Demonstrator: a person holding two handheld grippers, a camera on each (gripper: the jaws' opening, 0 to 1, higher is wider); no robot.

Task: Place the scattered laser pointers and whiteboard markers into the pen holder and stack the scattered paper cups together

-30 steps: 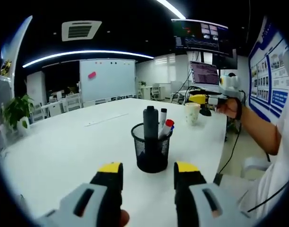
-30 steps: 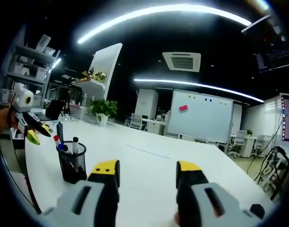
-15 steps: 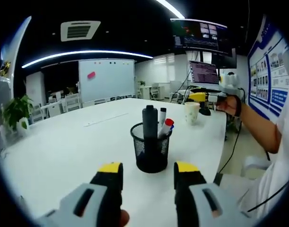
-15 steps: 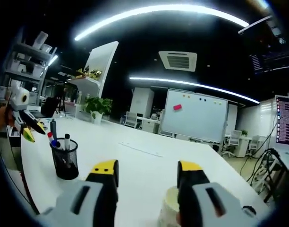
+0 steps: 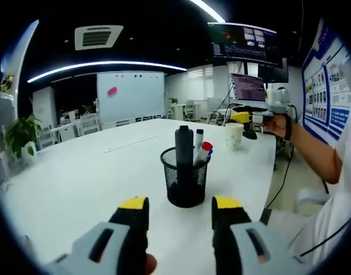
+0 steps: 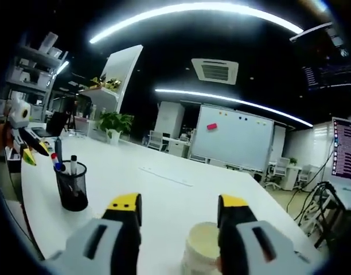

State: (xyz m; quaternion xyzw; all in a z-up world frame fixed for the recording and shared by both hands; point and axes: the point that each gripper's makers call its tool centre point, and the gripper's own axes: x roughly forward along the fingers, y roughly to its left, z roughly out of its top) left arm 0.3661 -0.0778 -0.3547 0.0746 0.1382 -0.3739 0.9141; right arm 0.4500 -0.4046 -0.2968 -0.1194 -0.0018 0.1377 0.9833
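On the counter: white top (image 5: 78, 172), both views look across it.
Holder: black mesh cup (image 5: 187, 179), upright, just beyond the left tool at 12 o'clock in the left gripper view; at 9 o'clock in the right gripper view (image 6: 72, 186).
Holder contents: tall black pointer (image 5: 183, 148); black-capped marker (image 5: 198, 140), red-capped marker (image 5: 203, 152) leaning toward 1 o'clock, a bit of blue cap just beside it. All stand inside, tips above the rim.
Left tool: (image 5: 180, 213) jaws parted wide, yellow tips, nothing between them; sits short of the holder, not touching. Seen at 9 o'clock in the right gripper view (image 6: 27, 150), beside the holder.
Right tool: (image 6: 181, 211) jaws spread, nothing clamped. Seen at 2 o'clock in the left gripper view (image 5: 240, 118), held by a hand (image 5: 277, 124), right over the cup.
Cup: pale paper cup (image 6: 202, 246), upright, mouth up, low between the right tool's jaws; contact with the jaws cannot be told. In the left gripper view (image 5: 233, 136) it stands near the counter's far edge, well apart from the holder. One cup or a stack: cannot tell.
Background: whiteboard (image 5: 131, 94) at 11 o'clock, plant (image 5: 20, 133) at 9 o'clock, screens (image 5: 245, 44) at 1 o'clock.
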